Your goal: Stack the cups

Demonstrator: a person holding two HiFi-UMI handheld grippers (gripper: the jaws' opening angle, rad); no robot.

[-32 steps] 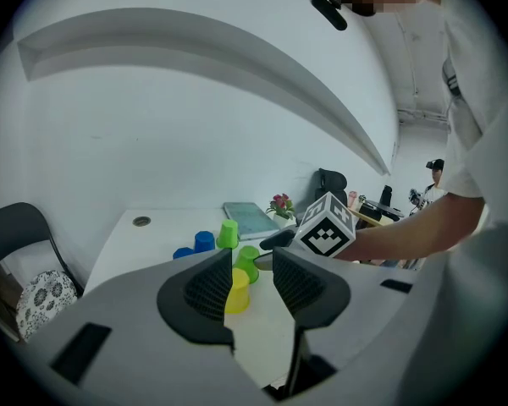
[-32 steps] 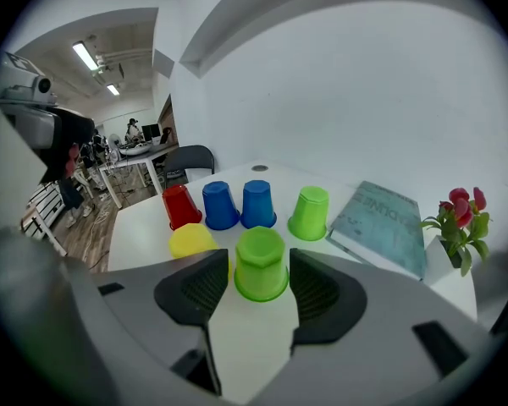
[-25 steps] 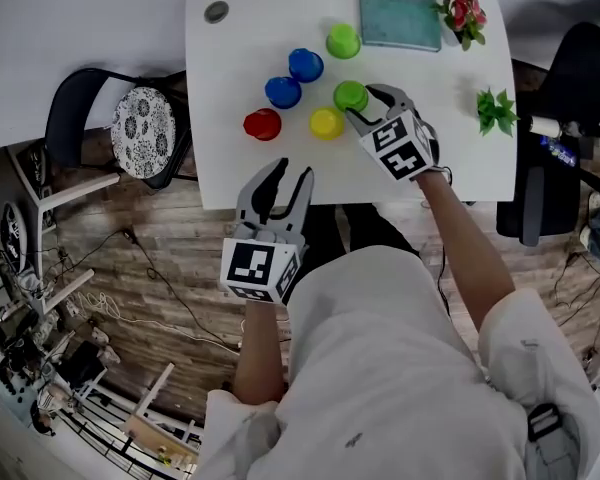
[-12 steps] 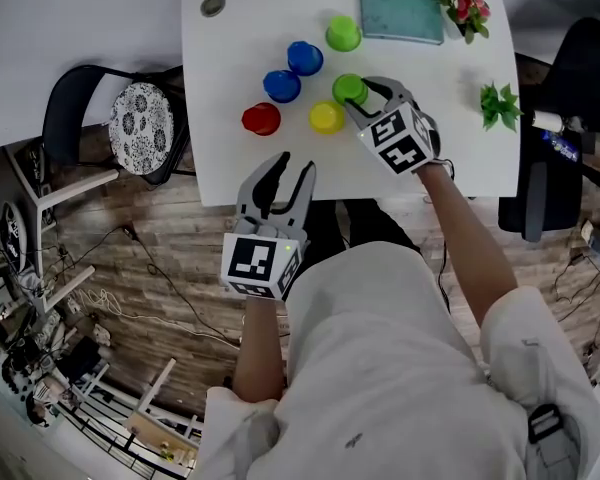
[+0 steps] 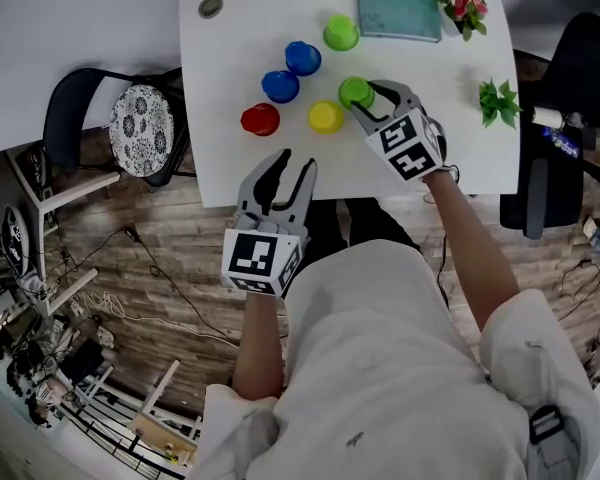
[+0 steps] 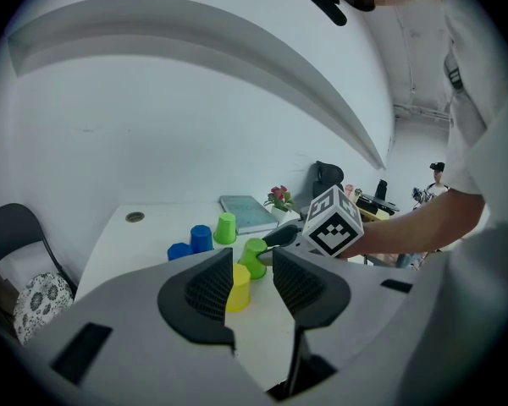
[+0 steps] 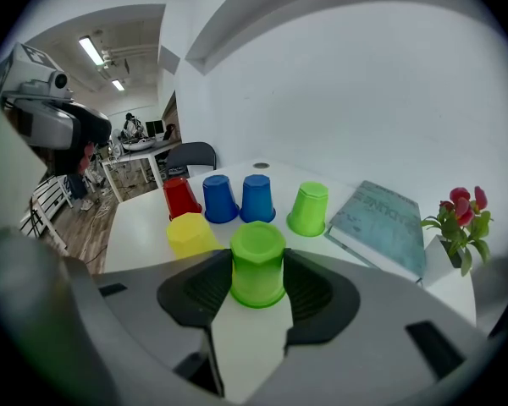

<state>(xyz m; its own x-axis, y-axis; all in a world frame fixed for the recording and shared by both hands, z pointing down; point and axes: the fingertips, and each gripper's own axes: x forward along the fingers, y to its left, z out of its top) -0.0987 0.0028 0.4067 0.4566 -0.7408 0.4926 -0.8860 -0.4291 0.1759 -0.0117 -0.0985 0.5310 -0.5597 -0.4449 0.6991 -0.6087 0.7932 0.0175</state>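
Several cups stand upside down on the white table (image 5: 235, 53). My right gripper (image 5: 366, 100) (image 7: 257, 293) holds its pads against both sides of the nearest green cup (image 5: 356, 91) (image 7: 257, 263); its jaws have just been closing on it. Left of that cup stand a yellow cup (image 5: 326, 117) (image 7: 189, 233) and a red cup (image 5: 260, 120). Behind them are two blue cups (image 5: 280, 86) (image 5: 303, 57) and a lighter green cup (image 5: 341, 33). My left gripper (image 5: 292, 163) (image 6: 254, 282) hangs off the table's near edge, jaws partly apart with nothing between them.
A teal book (image 5: 397, 1) lies at the table's far edge, with a small flower pot (image 5: 464, 10) to its right. A green plant (image 5: 498, 103) sits near the right edge. A chair with a patterned cushion (image 5: 140, 118) stands to the left.
The right gripper's jaws have closed in on the green cup, and cup and gripper have shifted slightly right, away from the yellow cup. The left gripper has stayed put.
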